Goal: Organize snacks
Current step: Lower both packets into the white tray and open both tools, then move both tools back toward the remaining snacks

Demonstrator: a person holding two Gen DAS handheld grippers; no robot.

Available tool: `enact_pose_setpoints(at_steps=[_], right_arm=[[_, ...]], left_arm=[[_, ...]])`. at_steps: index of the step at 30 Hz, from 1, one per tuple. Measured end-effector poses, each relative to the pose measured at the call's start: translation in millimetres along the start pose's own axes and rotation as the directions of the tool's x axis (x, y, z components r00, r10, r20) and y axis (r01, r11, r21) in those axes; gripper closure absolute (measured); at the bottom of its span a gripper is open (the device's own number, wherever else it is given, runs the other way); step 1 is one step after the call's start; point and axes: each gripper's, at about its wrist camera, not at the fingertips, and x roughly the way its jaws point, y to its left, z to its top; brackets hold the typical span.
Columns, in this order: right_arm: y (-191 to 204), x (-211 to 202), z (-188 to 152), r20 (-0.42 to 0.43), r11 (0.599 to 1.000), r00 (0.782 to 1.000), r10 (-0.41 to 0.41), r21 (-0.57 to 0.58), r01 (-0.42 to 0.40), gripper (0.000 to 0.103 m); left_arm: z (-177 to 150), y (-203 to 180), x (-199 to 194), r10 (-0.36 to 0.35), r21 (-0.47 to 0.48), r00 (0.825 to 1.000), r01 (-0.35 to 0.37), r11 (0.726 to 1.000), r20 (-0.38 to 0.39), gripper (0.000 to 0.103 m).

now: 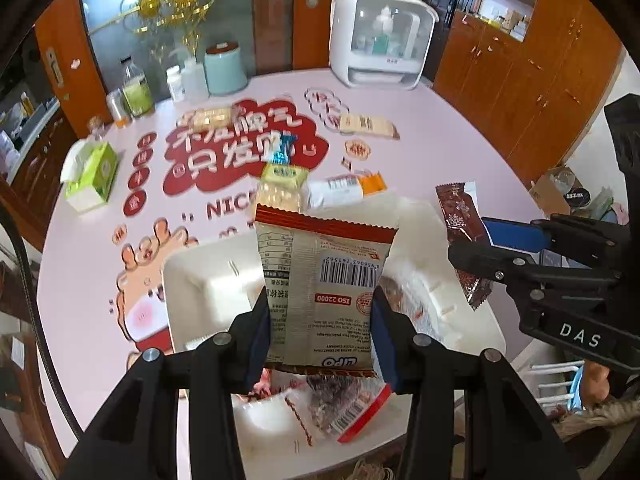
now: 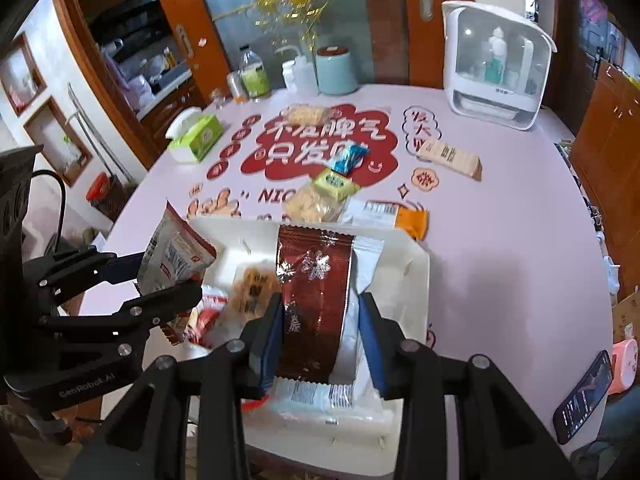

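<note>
Two handheld grippers hover over a white bin at the near edge of a pink table. The left gripper, lower centre of its own view, clamps a cream-and-red snack packet (barcode side up). The right gripper, lower centre of its view, grips a dark red foil wrapper with snowflake print. A few packets already lie in the bin; more snacks sit scattered mid-table beyond it, among them an orange-and-white packet and a blue candy.
</note>
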Motion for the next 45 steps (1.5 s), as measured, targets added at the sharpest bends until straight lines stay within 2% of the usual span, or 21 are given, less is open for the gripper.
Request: enact_pose_setpoints(at_steps=[1,2,3,5,9,15,45], right_arm=[[1.7,2.0,-2.2,-0.009,1.0,1.0,-0.002,-0.004,0.002,0.065],[2.8,4.1,-4.2,-0.02,1.0,1.0,0.0,-0.005,-0.001,0.063],[2.9,6.2,-6.4,-0.033,1.0,0.999,0.01,0.0,-0.01,0.062],[4.3,6.3,-8.6,-0.038,1.0,0.999,0.015,0.002,-0.015,0.053],[11.3,1.8,-9.6,-0.019,1.0,1.0,-0.002,-0.031,0.001,0.048],[12.8,1.4,-7.8,-0.021,0.999,1.0,0.007,-0.039,-0.008,0.048],[-3.5,12.8,-2.5,-0.046,0.999,0.999,0.014,0.045,-0.012,0.048]], left_arm=[[-2.5,-0.6,1.1,0.003,-0.004,1.0,-0.003,1.0,-0.008,0.057],[-4.5,-0.4,2.2,0.005,-0.009,1.0,-0.005,1.0,-0.014,0.047],[-6.7,-0.2,3.0,0.006,-0.014,1.0,-0.006,1.0,-0.023,0.029],[-8.8,2.9,0.8,0.019,-0.04,1.0,-0.019,0.999,-0.01,0.014],[-11.1,9.4,-1.6,0.014,-0.077,1.0,-0.015,0.997,-0.007,0.014],[-10.1,13.0,-2.5,0.028,-0.095,1.0,-0.029,0.995,-0.014,0.014],[8.8,7.0,7.9,0.038,-0.021,0.999,-0.039,0.999,-0.03,0.014]])
